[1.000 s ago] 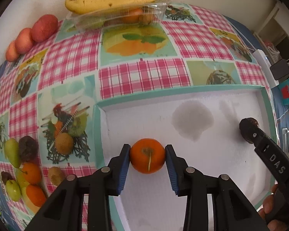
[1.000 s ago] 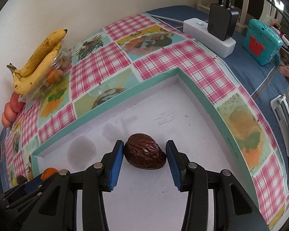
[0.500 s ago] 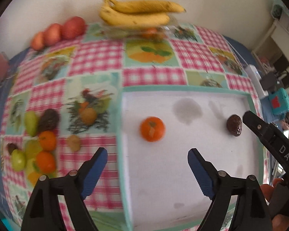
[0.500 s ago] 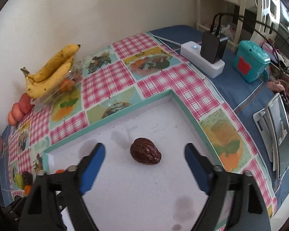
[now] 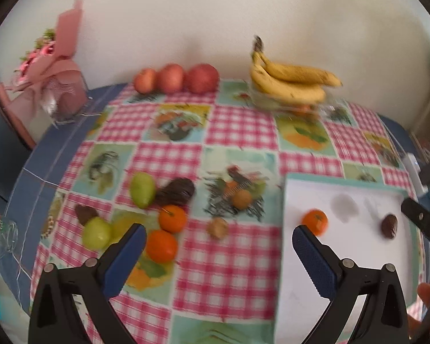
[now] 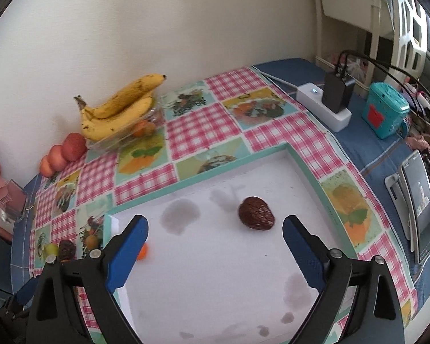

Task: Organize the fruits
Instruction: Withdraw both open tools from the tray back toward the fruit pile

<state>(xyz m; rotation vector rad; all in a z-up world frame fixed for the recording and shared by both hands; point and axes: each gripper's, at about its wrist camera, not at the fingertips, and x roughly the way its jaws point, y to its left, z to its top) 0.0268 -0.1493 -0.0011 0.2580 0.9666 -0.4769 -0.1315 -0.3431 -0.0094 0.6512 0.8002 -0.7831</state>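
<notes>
Blue-padded left gripper: jaws spreading wide, nothing between them, above the checked tablecloth.
Right gripper: jaws also widening, empty, over the white tray.
Tray contents: tangerine at left, wrinkled brown fruit at right, well apart.
Loose fruit: green, orange and dark pieces clustered left of the tray.
Far edge: bananas on a clear box, three red apples by the wall.
</notes>
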